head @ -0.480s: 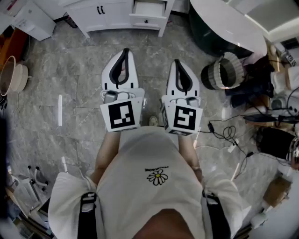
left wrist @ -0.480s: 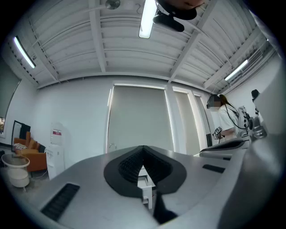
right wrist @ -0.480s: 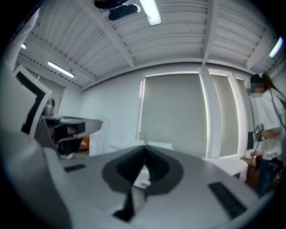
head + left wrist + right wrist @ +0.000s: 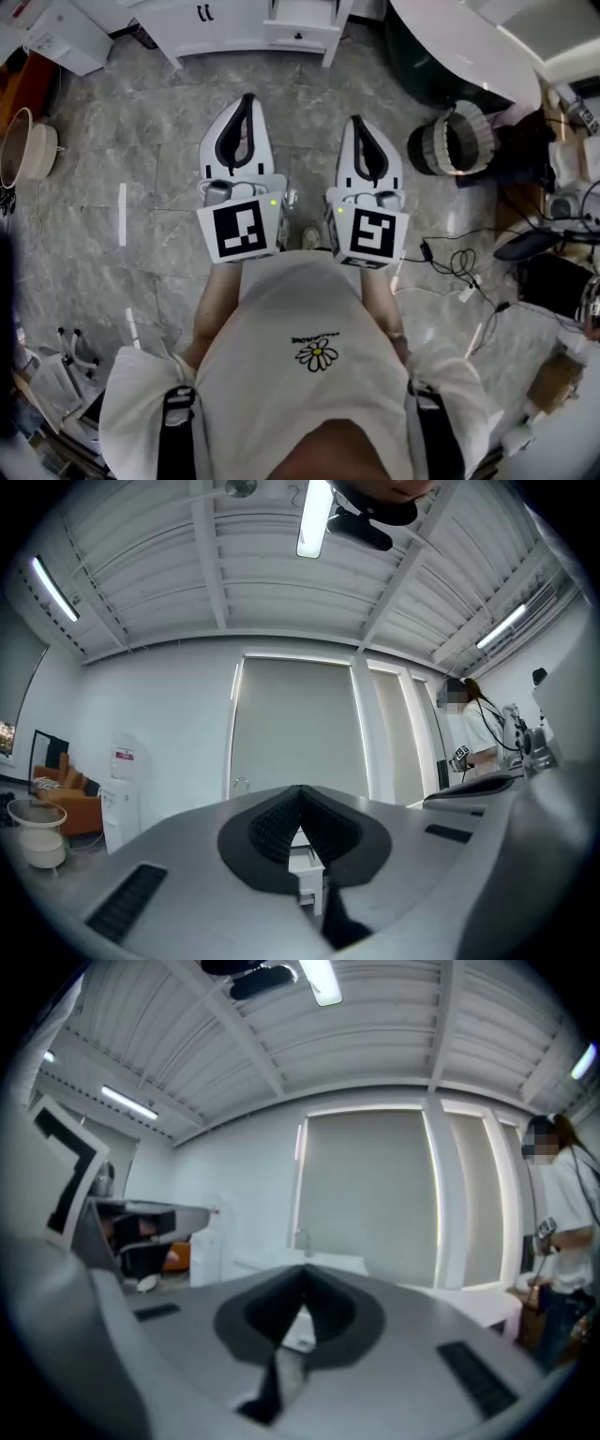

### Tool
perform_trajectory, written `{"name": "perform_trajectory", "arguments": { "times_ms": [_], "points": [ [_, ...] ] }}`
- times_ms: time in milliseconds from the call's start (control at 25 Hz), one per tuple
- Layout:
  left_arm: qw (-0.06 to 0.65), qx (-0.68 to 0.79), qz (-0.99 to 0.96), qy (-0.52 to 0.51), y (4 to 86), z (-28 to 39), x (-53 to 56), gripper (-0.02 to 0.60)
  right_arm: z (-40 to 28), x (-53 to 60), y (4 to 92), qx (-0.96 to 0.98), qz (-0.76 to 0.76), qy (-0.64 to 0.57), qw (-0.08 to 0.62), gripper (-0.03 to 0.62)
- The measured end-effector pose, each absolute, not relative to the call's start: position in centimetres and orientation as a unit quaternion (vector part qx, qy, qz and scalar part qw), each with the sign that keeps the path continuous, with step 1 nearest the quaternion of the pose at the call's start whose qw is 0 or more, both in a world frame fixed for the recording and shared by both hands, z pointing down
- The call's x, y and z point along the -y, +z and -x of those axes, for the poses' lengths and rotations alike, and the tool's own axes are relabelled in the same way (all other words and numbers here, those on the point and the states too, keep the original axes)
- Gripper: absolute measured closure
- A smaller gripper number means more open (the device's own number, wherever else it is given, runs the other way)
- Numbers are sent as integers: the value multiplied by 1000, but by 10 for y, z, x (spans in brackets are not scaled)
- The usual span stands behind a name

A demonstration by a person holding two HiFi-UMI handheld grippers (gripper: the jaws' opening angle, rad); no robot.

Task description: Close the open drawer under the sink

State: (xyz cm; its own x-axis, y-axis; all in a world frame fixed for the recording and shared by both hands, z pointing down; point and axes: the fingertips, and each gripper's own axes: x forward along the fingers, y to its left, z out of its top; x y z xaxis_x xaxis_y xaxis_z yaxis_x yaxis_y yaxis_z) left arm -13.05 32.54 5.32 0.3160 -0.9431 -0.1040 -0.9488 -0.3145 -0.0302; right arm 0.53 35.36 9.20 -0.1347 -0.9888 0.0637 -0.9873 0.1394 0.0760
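Observation:
The white sink cabinet [image 4: 225,33] stands at the far edge of the head view, and its drawer [image 4: 302,21] is pulled out. Both grippers are held side by side over the grey stone floor, pointing towards the cabinet and well short of it. The left gripper [image 4: 247,98] has its jaws closed tip to tip with nothing between them. The right gripper [image 4: 357,120] is shut and empty too. In the left gripper view the drawer [image 4: 307,874] shows small beyond the meeting tips of the left gripper [image 4: 301,789]. The right gripper [image 4: 304,1269] frames the drawer [image 4: 300,1335] likewise.
A woven basket [image 4: 450,142] and a round white table [image 4: 459,47] stand to the right, with cables [image 4: 459,267] on the floor near them. A pale bowl [image 4: 23,145] and a white box [image 4: 61,33] are at the left. A person [image 4: 567,1213] stands off to the right.
The cabinet and its drawer sit a little higher in the head view. Both grippers stay side by side and shut.

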Motion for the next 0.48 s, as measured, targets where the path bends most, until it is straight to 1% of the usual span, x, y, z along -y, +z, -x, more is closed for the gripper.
{"name": "perform_trajectory", "arguments": {
  "times_ms": [280, 480],
  "points": [
    [41, -590, 806, 31, 55, 152, -314, 561, 9, -354, 83, 773, -634, 9, -11, 565],
    [38, -589, 806, 47, 58, 176, -298, 561, 22, -345, 93, 763, -646, -5, 22, 565]
  ]
}}
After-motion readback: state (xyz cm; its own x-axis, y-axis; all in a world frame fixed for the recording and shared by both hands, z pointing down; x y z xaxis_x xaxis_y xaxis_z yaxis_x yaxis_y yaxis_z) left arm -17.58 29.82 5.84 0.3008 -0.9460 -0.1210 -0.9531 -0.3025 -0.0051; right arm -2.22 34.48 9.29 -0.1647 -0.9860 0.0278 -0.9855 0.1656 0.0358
